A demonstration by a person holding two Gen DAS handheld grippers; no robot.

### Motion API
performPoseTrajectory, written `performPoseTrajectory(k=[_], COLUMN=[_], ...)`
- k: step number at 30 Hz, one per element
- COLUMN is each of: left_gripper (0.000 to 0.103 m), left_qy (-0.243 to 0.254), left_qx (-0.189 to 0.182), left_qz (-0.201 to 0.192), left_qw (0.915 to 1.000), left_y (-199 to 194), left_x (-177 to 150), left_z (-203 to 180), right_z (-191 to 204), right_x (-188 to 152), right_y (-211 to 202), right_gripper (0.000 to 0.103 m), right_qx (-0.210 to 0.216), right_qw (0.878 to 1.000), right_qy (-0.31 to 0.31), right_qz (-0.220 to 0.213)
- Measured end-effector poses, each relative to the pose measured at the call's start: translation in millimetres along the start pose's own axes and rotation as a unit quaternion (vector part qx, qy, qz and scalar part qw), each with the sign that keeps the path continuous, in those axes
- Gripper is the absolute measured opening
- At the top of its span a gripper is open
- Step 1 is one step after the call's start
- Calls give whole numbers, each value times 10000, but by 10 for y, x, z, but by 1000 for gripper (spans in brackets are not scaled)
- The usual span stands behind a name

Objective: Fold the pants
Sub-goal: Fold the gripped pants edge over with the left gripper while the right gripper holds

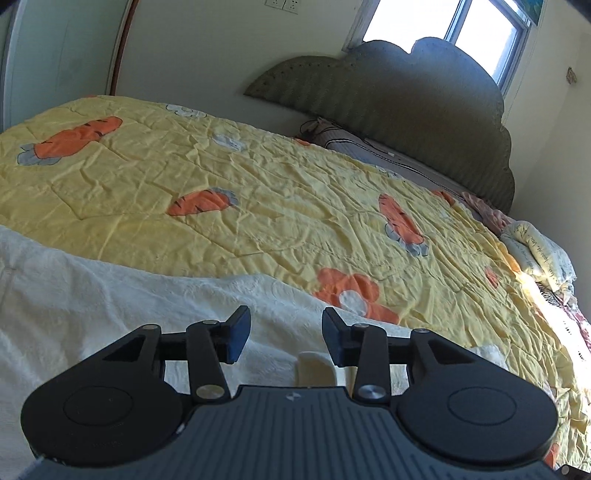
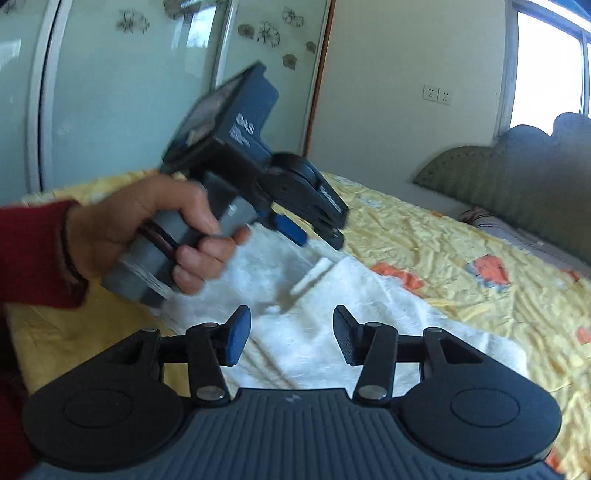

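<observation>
1. Pale sliding wardrobe doors with flower decals stand at the far left, behind a bed covered by a wrinkled yellow quilt printed with orange carrots and flowers.
2. White textured fleece pants lie on the near part of the quilt, their long axis running from the near left toward the far right in the right wrist view; a pale cream drawstring end lies on top.
3. At the left of that view a hand in a dark red knitted sleeve grips the left hand-held gripper, which hangs just above the pants, blurred; its own camera shows the blue-padded fingers apart with nothing between them, the white cloth below.
4. Right hand-held gripper: released, fingers spread above the pants, nothing pinched.
5. Beyond the pants the quilt lies open and flat toward the far edge.
6. Further right, a scalloped olive-green padded headboard stands against the wall under a bright window, with rumpled bedding along the bed's right edge.
</observation>
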State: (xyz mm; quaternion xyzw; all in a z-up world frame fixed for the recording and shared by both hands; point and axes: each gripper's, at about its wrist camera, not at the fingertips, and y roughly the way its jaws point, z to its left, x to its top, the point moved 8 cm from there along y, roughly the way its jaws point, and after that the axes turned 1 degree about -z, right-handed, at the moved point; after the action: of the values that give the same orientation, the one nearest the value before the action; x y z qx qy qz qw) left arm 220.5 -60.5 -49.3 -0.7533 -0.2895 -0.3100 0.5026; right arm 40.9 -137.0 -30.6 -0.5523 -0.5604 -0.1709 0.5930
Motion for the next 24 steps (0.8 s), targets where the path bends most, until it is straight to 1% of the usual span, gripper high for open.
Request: performPoseTrajectory(k=[3,5,6,7,11,14,16,18,19,21,24], left_gripper=[49,55,56,57,58,60,60,60,60,60,60], left_qy=[78,14,-29,-63,-47,-85,-132,-184,-215,-291,-418], left_qx=[-101,-267,-343,-384,-499,-581,-636,-645,-649,-686,-862], left_qz=[230,398,449,476,573,646,705,763,779,828,975], left_qw=[9997,9988,9984,9981,9971,9962,9954,9948,9946,9938,9906], left_y=[-114,-196,-235,-268,-386,-434,-443,-445,-449,-455,-476], left_x=[-38,-88,-111,-123,-198,-234,-256,-277,-286,-305,-335], left_z=[28,38,43,50,28,8,4,12,18,26,9], right_z=[124,177,197,207,151,57,44,61,76,120,127], right_x=[-83,-125,-143,-150,-189,-94,-97,-87,-83,-97,-146], right_y=[114,156,154,145,89,71,106,105,115,147,240], right_gripper=[47,47,47,47,47,47,47,47,47,47,47], right_qx=[16,-283,-474,-561,-711,-634,-675,-585,-558,-660,-817], right_qw=[9986,9950,9916,9898,9881,9919,9915,9927,9927,9900,9868], right_qy=[-471,-893,-1140,-1251,-1284,-1041,-1055,-1009,-1030,-1212,-1341], right_qz=[222,336,384,396,465,364,352,311,284,299,399])
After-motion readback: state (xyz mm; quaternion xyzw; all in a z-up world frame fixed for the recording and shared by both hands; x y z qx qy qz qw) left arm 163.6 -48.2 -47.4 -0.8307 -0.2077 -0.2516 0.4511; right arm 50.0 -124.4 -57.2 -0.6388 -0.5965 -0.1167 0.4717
